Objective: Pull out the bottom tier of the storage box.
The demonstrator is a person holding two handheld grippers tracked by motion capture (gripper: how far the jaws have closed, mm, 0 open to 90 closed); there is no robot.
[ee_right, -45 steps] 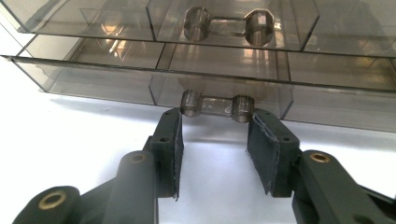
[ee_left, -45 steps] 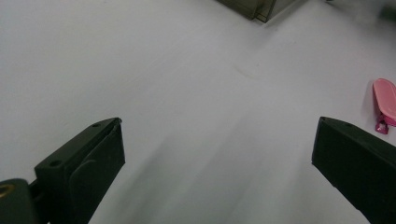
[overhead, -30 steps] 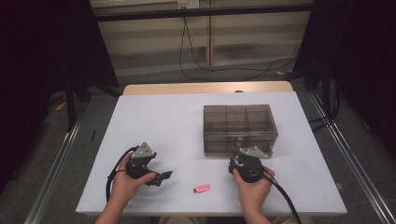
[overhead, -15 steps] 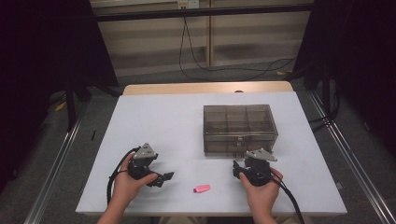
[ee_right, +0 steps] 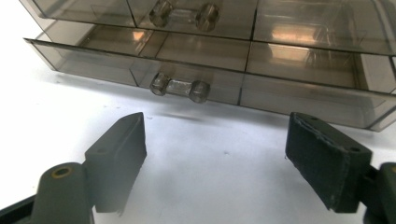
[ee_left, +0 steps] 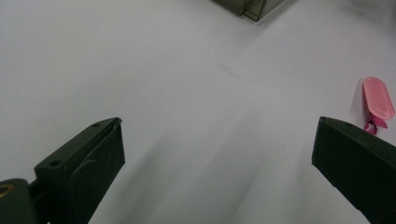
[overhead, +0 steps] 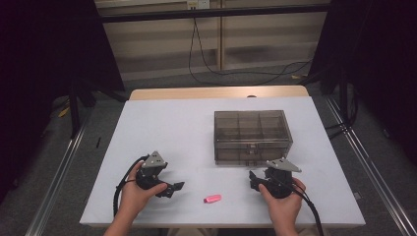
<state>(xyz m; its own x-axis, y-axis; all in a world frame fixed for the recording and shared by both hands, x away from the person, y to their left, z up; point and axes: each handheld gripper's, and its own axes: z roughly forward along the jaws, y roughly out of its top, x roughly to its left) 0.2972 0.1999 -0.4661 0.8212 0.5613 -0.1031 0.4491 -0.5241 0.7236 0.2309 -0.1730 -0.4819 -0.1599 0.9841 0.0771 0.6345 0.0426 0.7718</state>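
Note:
A smoky see-through drawer box (overhead: 251,135) stands right of the table's middle. In the right gripper view its lower drawer (ee_right: 210,70) sticks out a little, with a clear bar handle (ee_right: 180,87). My right gripper (overhead: 258,178) sits just in front of the box. It (ee_right: 215,119) faces that handle, and its jaws have just been opening with nothing between them. A small pink piece (overhead: 212,198) lies near the front edge between my hands. My left gripper (overhead: 169,186) rests low on the table, open and empty, with the pink piece (ee_left: 377,98) beyond its (ee_left: 219,123) right jaw.
The white table (overhead: 177,128) has bare room to the left of and behind the box. A corner of the box (ee_left: 252,7) shows far off in the left gripper view. Cables trail from both grippers toward the front edge.
My right hand has drawn back from the box front, to the right and slightly nearer the table's front edge. The left hand has stayed put.

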